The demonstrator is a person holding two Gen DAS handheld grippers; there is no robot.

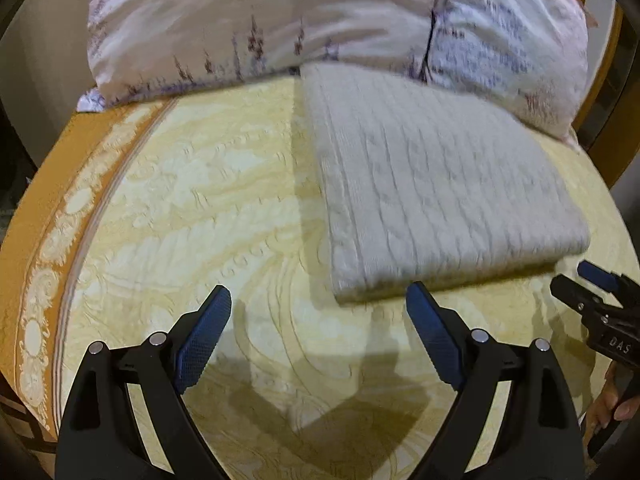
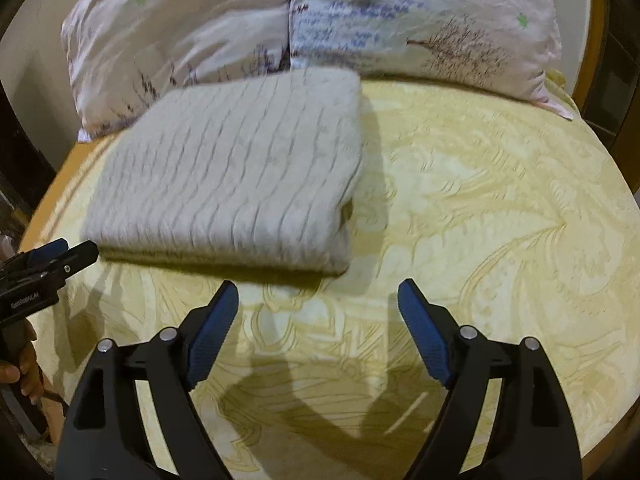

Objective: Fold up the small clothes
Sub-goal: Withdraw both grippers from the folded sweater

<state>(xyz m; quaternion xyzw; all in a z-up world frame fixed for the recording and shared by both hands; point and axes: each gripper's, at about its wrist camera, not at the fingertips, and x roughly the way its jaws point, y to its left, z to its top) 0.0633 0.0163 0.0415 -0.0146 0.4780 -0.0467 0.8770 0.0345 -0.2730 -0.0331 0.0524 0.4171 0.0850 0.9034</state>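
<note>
A pale grey cable-knit garment (image 1: 432, 184) lies folded into a thick rectangle on the yellow patterned bedspread (image 1: 192, 208). My left gripper (image 1: 319, 295) is open just in front of the garment's near left corner, nothing between its blue pads. In the right wrist view the same folded garment (image 2: 240, 172) sits ahead and to the left. There my right gripper (image 2: 318, 290) stands open near the garment's front right corner, holding nothing. Each gripper shows at the edge of the other's view: the right gripper (image 1: 588, 280) and the left gripper (image 2: 68, 252).
Two light floral pillows (image 1: 280, 16) (image 2: 420, 20) lie against the head of the bed behind the garment. An orange border (image 1: 44, 240) runs along the bed's left edge. A hand (image 2: 20, 372) grips the left tool's handle. Bare bedspread (image 2: 500, 220) stretches right of the garment.
</note>
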